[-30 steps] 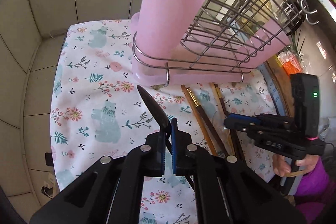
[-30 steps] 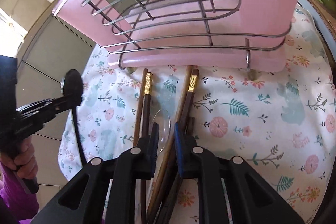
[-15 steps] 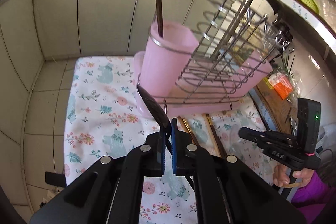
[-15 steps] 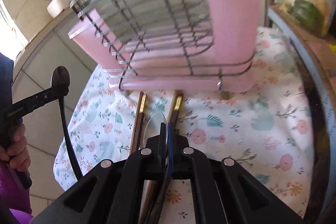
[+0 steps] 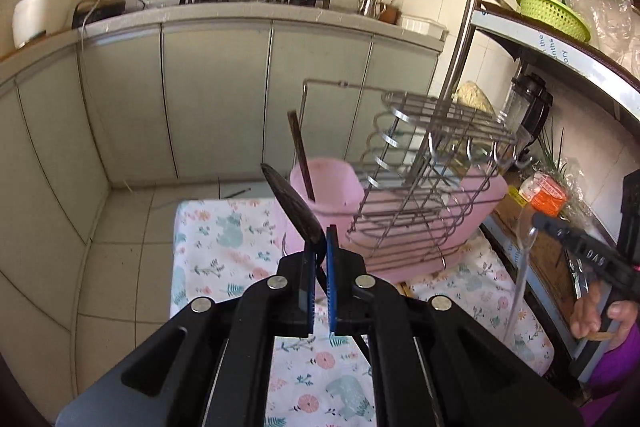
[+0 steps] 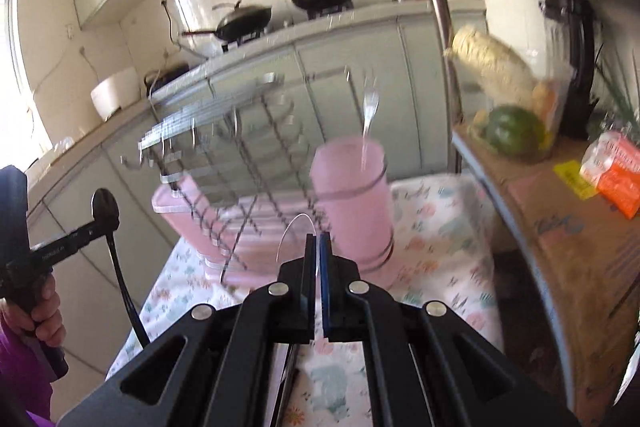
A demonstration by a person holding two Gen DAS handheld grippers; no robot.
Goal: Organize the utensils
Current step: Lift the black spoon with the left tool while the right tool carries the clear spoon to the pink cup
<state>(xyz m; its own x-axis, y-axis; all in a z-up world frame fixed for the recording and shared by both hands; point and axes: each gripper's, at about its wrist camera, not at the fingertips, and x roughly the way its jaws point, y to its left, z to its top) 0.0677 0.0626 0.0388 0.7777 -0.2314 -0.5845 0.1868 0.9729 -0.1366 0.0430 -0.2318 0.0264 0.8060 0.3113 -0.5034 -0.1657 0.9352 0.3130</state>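
Floral-printed cloth (image 5: pixel 224 247) is spread over the table, and on it a wire rack (image 5: pixel 420 187) is seen standing in a pink plastic tray (image 5: pixel 472 211). A pink cup (image 5: pixel 328 191) is held in a wire ring at one end of the rack; a dark chopstick (image 5: pixel 300 155) is leaned inside it, and in the blurred right wrist view a clear plastic fork (image 6: pixel 369 115) is seen rising from the same cup. The left tool (image 5: pixel 319 259) is closed on the thin handle of a black spoon (image 5: pixel 292 205), whose bowl is raised in front of the cup. The right tool (image 6: pixel 317 259) is closed on a clear plastic spoon (image 6: pixel 294 233), only the rim of its bowl being made out above the fingers. Both utensils are held in the air above the cloth, near the cup. A hand (image 6: pixel 44 311) is seen around the left tool's grip.
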